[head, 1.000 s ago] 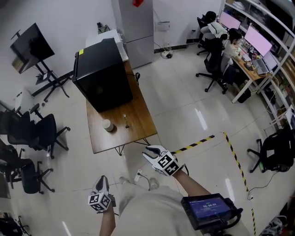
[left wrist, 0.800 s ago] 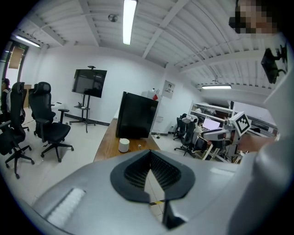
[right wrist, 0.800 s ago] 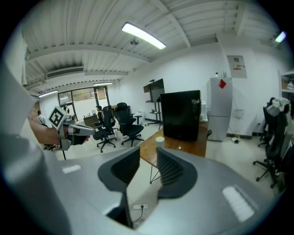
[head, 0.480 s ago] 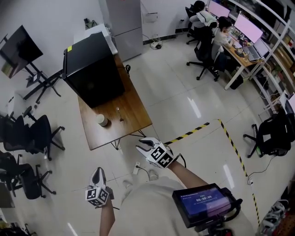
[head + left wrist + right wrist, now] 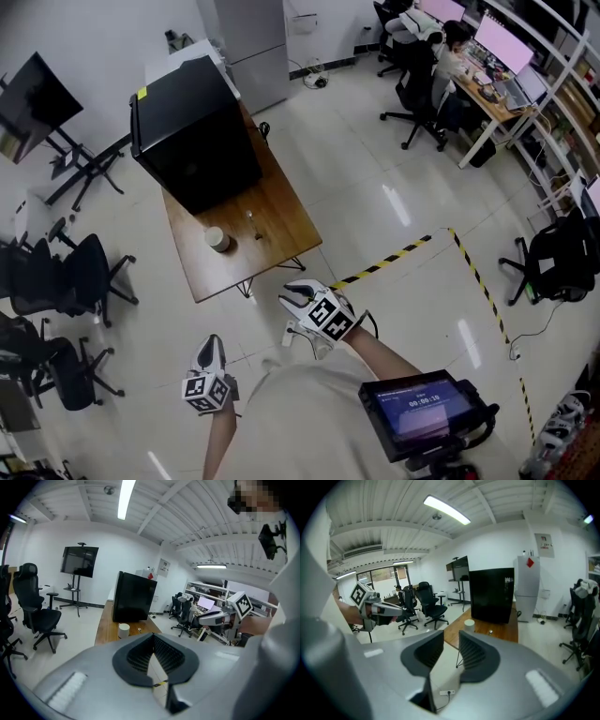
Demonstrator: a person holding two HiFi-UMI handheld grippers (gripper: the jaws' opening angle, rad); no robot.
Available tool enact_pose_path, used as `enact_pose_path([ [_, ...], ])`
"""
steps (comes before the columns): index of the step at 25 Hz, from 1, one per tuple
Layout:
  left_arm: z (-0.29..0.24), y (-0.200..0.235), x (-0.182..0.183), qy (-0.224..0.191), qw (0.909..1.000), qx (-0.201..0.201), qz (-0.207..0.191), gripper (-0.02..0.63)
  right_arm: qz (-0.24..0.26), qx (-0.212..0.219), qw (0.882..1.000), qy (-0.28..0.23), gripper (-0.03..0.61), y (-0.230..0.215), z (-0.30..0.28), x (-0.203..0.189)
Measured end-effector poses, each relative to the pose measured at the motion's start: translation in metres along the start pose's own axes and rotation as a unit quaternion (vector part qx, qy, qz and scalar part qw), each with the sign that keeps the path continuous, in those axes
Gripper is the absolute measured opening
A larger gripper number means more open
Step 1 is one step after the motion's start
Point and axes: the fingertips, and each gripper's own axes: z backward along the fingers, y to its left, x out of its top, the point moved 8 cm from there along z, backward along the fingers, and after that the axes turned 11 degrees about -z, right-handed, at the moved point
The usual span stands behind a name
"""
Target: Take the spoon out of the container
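Judging against the earlier views, only the camera's aim is shifted: the left gripper (image 5: 213,345), jaws together on nothing, and the right gripper (image 5: 292,296), jaws slightly apart and empty, are still held near the body, well apart from the far table (image 5: 281,234). The cup (image 5: 217,239) is left untouched there, what may be the spoon (image 5: 256,228) just right of it, so the approach is yet to be made.
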Motion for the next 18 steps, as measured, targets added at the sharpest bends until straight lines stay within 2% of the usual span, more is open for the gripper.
enact_pose_path([
  [4,-0.006,0.004,0.009,-0.011,0.9997,-0.011,-0.017,0.0,0.003,-0.023,1.0,0.008,0.1,-0.006,0.005,-0.012],
  [7,-0.006,0.014,0.012,-0.018,0.9995,-0.014,-0.022,0.0,-0.02,-0.057,0.998,0.006,0.091,-0.019,0.009,-0.021],
  [11,-0.004,0.028,0.004,-0.017,0.9997,-0.013,-0.008,0.0,-0.047,-0.084,0.995,0.007,0.089,-0.032,0.009,-0.029],
  [18,-0.008,0.037,-0.006,-0.005,0.9995,-0.032,0.003,0.0,-0.032,-0.115,0.993,0.004,0.041,-0.023,0.003,-0.023],
])
